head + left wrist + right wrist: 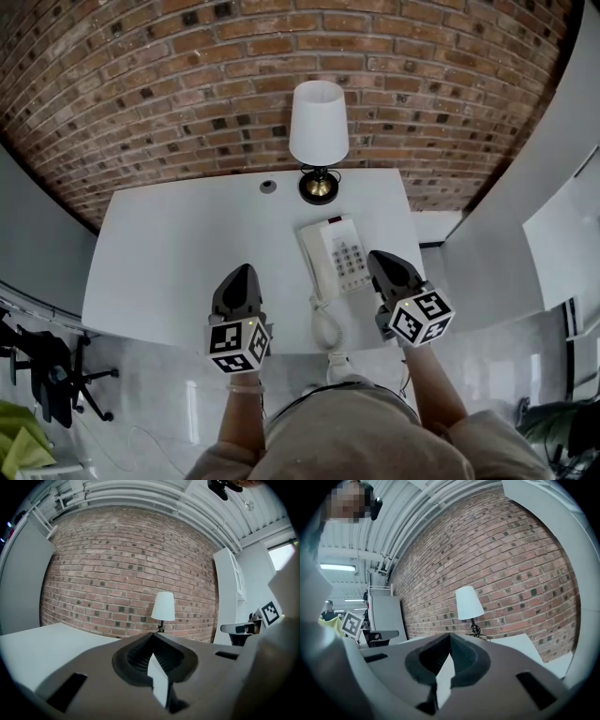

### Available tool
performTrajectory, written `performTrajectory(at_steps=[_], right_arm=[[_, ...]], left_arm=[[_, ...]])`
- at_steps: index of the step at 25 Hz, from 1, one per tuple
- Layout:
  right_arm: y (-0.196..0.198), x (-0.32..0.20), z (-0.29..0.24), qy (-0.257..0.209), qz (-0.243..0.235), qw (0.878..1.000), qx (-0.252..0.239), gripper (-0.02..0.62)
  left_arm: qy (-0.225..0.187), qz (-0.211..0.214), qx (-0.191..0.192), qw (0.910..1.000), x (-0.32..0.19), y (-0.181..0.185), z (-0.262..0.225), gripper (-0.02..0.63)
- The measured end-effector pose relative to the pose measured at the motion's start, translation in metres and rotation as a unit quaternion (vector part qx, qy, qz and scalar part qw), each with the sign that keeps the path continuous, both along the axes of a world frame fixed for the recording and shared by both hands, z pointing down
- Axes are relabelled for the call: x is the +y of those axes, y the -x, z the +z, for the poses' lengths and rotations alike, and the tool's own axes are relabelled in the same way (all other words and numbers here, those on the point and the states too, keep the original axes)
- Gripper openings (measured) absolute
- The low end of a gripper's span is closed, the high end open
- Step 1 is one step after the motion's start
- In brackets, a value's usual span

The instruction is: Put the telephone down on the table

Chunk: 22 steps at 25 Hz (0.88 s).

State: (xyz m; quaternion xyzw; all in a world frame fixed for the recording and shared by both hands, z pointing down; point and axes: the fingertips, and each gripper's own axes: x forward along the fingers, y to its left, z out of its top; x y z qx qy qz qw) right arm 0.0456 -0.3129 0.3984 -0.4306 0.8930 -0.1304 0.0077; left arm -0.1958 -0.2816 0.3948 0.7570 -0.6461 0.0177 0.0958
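Observation:
A white corded telephone (337, 255) lies on the white table (178, 253), handset on its cradle, its coiled cord hanging over the near edge. My left gripper (239, 277) hovers over the table's near edge, left of the phone, shut with nothing in it. At the phone's right side my right gripper (387, 264) is shut and empty too. In the left gripper view the jaw tips (153, 637) meet with nothing between them. The right gripper view shows the same closed tips (450, 637). The phone is hidden in both gripper views.
A table lamp (319, 136) with a white shade stands at the table's back edge before a brick wall; it also shows in both gripper views, lamp (163, 607) and lamp (468, 604). A small round grommet (268, 187) sits left of it. An office chair (47, 370) stands at lower left.

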Motion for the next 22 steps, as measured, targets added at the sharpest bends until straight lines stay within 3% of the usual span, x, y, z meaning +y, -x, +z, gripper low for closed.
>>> performTrajectory(at_steps=[13,22], right_arm=[[-0.002,0.000,-0.026,-0.063,0.015,0.998,0.021,0.005],[-0.007,0.000,-0.028,-0.066,0.020,0.997,0.021,0.005]], left_arm=[[-0.029,-0.015,-0.010,0.9994,0.008,0.015,-0.013,0.006],[-0.040,-0.021,-0.009,0.9989,0.010,0.015,-0.017,0.006]])
